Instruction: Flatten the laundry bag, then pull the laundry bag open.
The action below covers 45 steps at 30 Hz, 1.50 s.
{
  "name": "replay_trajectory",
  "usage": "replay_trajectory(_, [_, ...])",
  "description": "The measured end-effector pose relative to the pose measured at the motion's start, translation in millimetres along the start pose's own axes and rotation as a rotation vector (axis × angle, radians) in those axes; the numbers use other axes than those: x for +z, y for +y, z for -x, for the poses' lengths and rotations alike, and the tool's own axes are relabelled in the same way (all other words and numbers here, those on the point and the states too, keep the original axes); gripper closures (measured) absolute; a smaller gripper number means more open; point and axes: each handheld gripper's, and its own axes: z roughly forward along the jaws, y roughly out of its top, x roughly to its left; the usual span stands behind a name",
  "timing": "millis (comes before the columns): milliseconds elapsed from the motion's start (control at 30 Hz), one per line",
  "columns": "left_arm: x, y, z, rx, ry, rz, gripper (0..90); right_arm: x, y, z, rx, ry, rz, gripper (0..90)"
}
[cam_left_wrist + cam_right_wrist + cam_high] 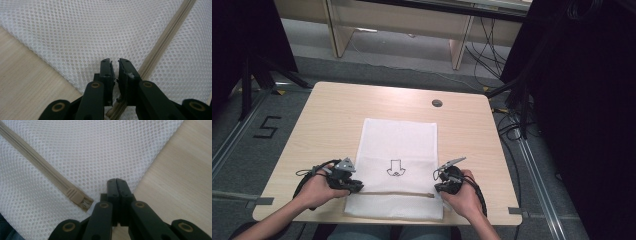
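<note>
A white mesh bag (pixel 399 140) lies flat on the wooden table (pixel 327 115), with a beige zipper (pixel 392 194) running across its near end. My left gripper (pixel 357 187) rests at the bag's left edge beside the zipper's left end. In the left gripper view its jaws (pixel 114 61) stand a narrow gap apart over the mesh (pixel 87 30), with a bit of white fabric low between them and the zipper (pixel 165 42) just to their right. My right gripper (pixel 439 187) sits at the bag's right edge. Its jaws (pixel 116 180) are pressed together beside the zipper pull (pixel 78 198).
A small black drawing (pixel 395 168) is printed on the bag's middle. A round cable hole (pixel 437 103) sits near the table's far edge. Bare wood lies left and right of the bag. Black stands and cables crowd the floor around the table.
</note>
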Motion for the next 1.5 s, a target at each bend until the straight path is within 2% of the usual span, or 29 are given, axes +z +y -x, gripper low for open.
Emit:
replay_trajectory(67, [-0.2,-0.2,0.5,-0.013,-0.004,0.002,78.9,2.9,-0.3,1.2,-0.012,0.005,-0.001,90.0])
replay_trajectory(100, [0.9,-0.6,1.9,-0.043,-0.007,0.025,78.4,3.7,-0.4,0.6,-0.002,0.0,-0.008,90.0])
replay_trajectory(133, [-1.7,-0.7,-1.9,0.0,-0.006,-0.013,77.8,6.1,-0.3,2.6,-0.036,0.005,0.002,90.0])
replay_trajectory(233, [0.4,-1.3,0.4,-0.055,-0.01,0.034,76.7,7.9,0.5,-0.1,-0.006,-0.001,-0.01,89.9])
replay_trajectory(267, [-2.4,-1.1,-4.1,-0.007,-0.007,-0.009,75.8,7.9,0.5,-0.4,-0.009,-0.005,-0.009,88.9])
replay_trajectory(367, [-2.4,0.4,-0.6,-0.067,0.013,0.072,74.2,5.8,-0.6,-0.2,-0.014,0.002,0.02,82.2])
replay_trajectory(400, [-3.9,1.4,-1.4,-0.058,0.014,0.087,73.9,4.4,-1.1,0.1,-0.016,-0.009,0.037,80.7])
replay_trajectory(433, [-4.1,1.6,-0.5,-0.081,0.012,0.11,73.6,3.0,-1.6,1.3,-0.022,-0.016,0.054,79.3])
replay_trajectory(467, [-5.3,2.1,-1.5,-0.073,0.024,0.119,73.1,0.3,-2.6,0.3,-0.002,-0.015,0.056,78.0])
replay_trajectory(500, [-6.5,2.6,-2.2,-0.054,0.02,0.134,72.4,-1.0,-3.4,1.9,-0.013,-0.02,0.083,75.8])
replay_trajectory(533, [-6.6,2.7,-1.8,-0.064,0.018,0.15,71.7,-2.8,-4.8,1.8,-0.001,-0.018,0.087,73.6])
replay_trajectory(633, [-7.7,3.2,-1.7,-0.048,0.023,0.175,69.6,-5.9,-7.8,3.8,0.022,-0.008,0.11,73.0])
replay_trajectory(733, [-6.2,3.1,1.0,-0.062,0.018,0.203,66.5,-8.9,-9.5,7.2,0.021,-0.012,0.137,72.3])
replay_trajectory(800, [-6.2,3.5,1.8,-0.035,0.019,0.203,63.8,-12.6,-10.3,7.2,0.044,-0.008,0.137,71.3])
replay_trajectory(867, [-5.5,4.9,2.8,-0.018,0.017,0.217,60.5,-14.9,-12.0,8.4,0.038,-0.007,0.133,71.0])
replay_trajectory(933, [-5.2,7.0,4.9,-0.019,0.008,0.254,58.9,-16.6,-13.6,7.0,0.067,0.005,0.134,72.0])
replay_trajectory(967, [-5.0,7.9,4.7,-0.003,0.009,0.262,58.0,-16.7,-14.2,8.0,0.05,0.0,0.14,73.3])
replay_trajectory(1000, [-4.2,8.2,5.4,-0.01,0.007,0.262,57.4,-16.3,-15.4,9.0,0.027,-0.025,0.146,75.9])
replay_trajectory(1033, [-3.9,8.3,6.3,-0.017,0.014,0.248,56.7,-17.1,-15.3,6.4,0.036,0.005,0.145,79.2])
replay_trajectory(1067, [-2.6,8.6,5.5,0.004,0.008,0.257,56.2,-20.4,-15.5,3.4,0.048,0.008,0.101,83.7])
replay_trajectory(1100, [-2.1,8.6,5.8,0.003,0.006,0.255,55.5,-20.2,-15.6,4.3,-0.001,-0.01,0.097,87.9])
replay_trajectory(1133, [-1.4,8.8,6.8,-0.015,-0.002,0.255,54.8,-22.3,-15.7,0.2,0.025,-0.003,0.063,90.0])
replay_trajectory(1200, [-1.8,10.0,6.7,-0.012,0.001,0.262,53.6,-22.4,-16.0,-0.6,0.004,0.001,0.051,90.0])
replay_trajectory(1233, [-1.6,10.5,7.3,-0.013,-0.013,0.274,53.0,-23.0,-16.4,-3.5,0.027,-0.006,0.023,90.0])
replay_trajectory(1300, [-1.2,10.5,9.3,-0.019,-0.04,0.282,52.1,-22.4,-17.0,-6.0,0.022,0.008,0.011,90.0])
replay_trajectory(1333, [-0.8,10.3,9.9,-0.007,-0.046,0.283,51.6,-22.2,-17.0,-7.0,0.023,0.014,0.002,90.0])
replay_trajectory(1433, [-0.1,10.1,12.7,-0.01,-0.056,0.29,49.0,-23.7,-16.3,-11.4,0.061,0.009,-0.03,90.0])
replay_trajectory(1467, [-0.5,11.0,11.8,0.008,-0.055,0.293,47.1,-22.8,-15.9,-11.1,0.051,0.018,-0.023,90.0])
replay_trajectory(1500, [0.0,11.6,12.2,0.006,-0.052,0.304,45.8,-21.5,-15.5,-11.5,0.055,0.018,-0.023,90.0])
